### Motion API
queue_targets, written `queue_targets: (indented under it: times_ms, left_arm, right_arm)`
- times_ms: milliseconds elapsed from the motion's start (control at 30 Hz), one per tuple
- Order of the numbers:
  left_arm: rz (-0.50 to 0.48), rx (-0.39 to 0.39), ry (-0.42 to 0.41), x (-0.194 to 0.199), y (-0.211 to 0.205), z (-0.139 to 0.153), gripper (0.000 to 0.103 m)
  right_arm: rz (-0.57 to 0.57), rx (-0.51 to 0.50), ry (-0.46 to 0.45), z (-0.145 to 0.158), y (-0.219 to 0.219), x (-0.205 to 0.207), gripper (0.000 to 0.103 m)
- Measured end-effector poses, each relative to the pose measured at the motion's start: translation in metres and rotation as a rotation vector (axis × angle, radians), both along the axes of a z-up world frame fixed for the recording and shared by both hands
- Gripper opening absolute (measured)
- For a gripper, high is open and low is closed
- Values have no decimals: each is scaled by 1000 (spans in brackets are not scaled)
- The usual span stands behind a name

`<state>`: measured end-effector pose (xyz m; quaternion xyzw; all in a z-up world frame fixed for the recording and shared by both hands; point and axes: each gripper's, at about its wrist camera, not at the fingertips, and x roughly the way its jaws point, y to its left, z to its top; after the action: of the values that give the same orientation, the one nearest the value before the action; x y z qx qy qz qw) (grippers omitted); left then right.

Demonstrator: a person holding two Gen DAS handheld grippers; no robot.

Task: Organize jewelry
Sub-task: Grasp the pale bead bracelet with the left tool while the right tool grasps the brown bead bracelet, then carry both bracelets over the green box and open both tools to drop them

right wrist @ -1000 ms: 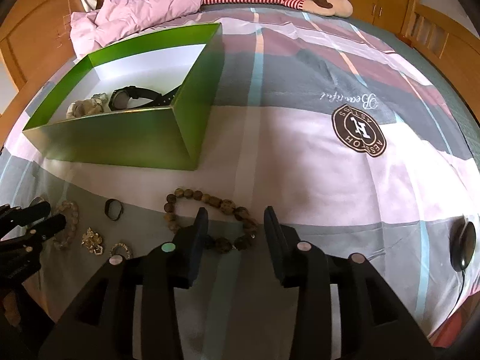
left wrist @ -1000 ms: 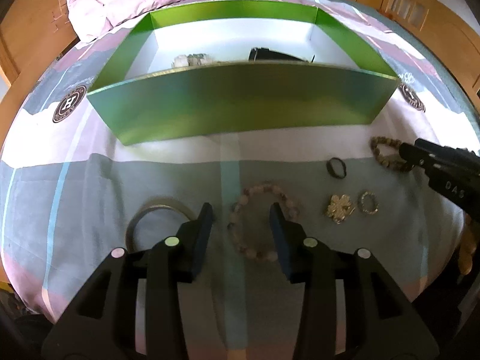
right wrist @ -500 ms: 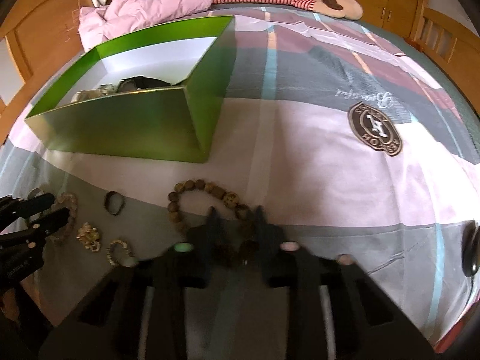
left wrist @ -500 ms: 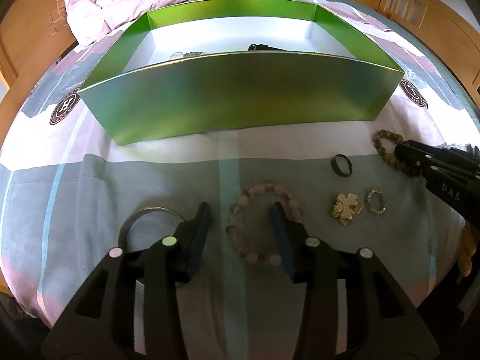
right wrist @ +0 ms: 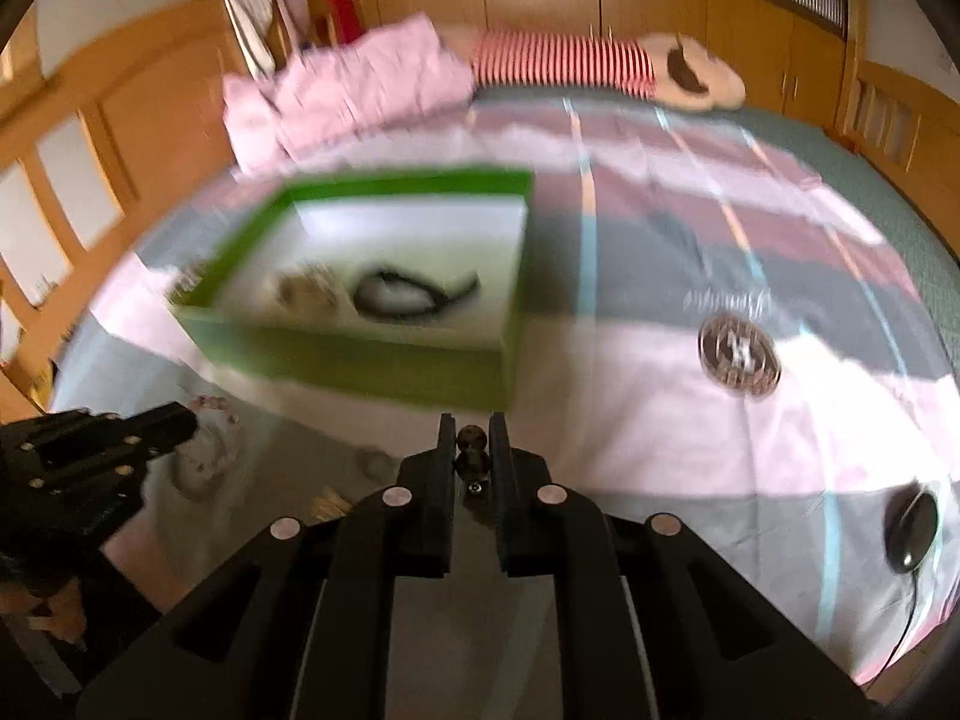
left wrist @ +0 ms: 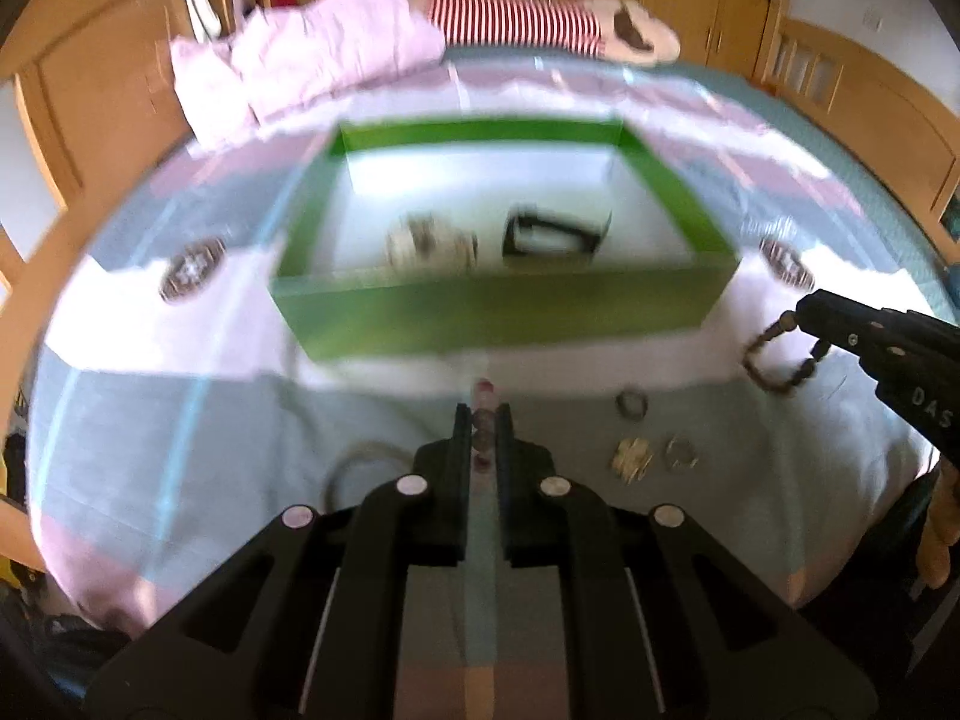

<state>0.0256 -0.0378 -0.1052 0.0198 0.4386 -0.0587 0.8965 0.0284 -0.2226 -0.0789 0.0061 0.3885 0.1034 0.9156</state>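
Note:
My left gripper (left wrist: 483, 414) is shut on the pink bead bracelet (left wrist: 483, 420) and holds it above the bed. My right gripper (right wrist: 471, 426) is shut on the brown bead bracelet (right wrist: 471, 450), which hangs from its fingers in the left wrist view (left wrist: 774, 354). The green box (left wrist: 498, 312) stands ahead of both, with a black watch (left wrist: 549, 234) and a pale bracelet (left wrist: 420, 240) inside. A dark ring (left wrist: 632, 404), a gold clover brooch (left wrist: 630, 456), a small ring (left wrist: 681, 451) and a silver bangle (left wrist: 360, 462) lie on the bedspread.
A pink quilt (left wrist: 300, 72) and a striped plush toy (left wrist: 540, 24) lie at the far end of the bed. Wooden cabinets surround the bed. A black mouse (right wrist: 911, 528) lies at the right edge.
Both grippers have shut on their bead bracelets and lifted them off the bedspread. Both views now look down from higher up, into the green box.

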Motion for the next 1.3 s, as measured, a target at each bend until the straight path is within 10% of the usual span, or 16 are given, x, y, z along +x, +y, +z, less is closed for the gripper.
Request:
queue_targets:
  times_ms: [400,967,1100,1300]
  left_arm:
    - [-11,-11,-224,51,12,125,8]
    - [96,-21,49,178,48,5,8]
    - [106,-21,54,174,54,2,28]
    - [87,-5,-11,130,54,27,44]
  right_arm:
    - [51,68,-252,134,22,46,11]
    - [3,-55,150,-46,70,172,12]
    - [-9,-18,121,-37,60,160,55]
    - [0,65,47,1,29,112,56]
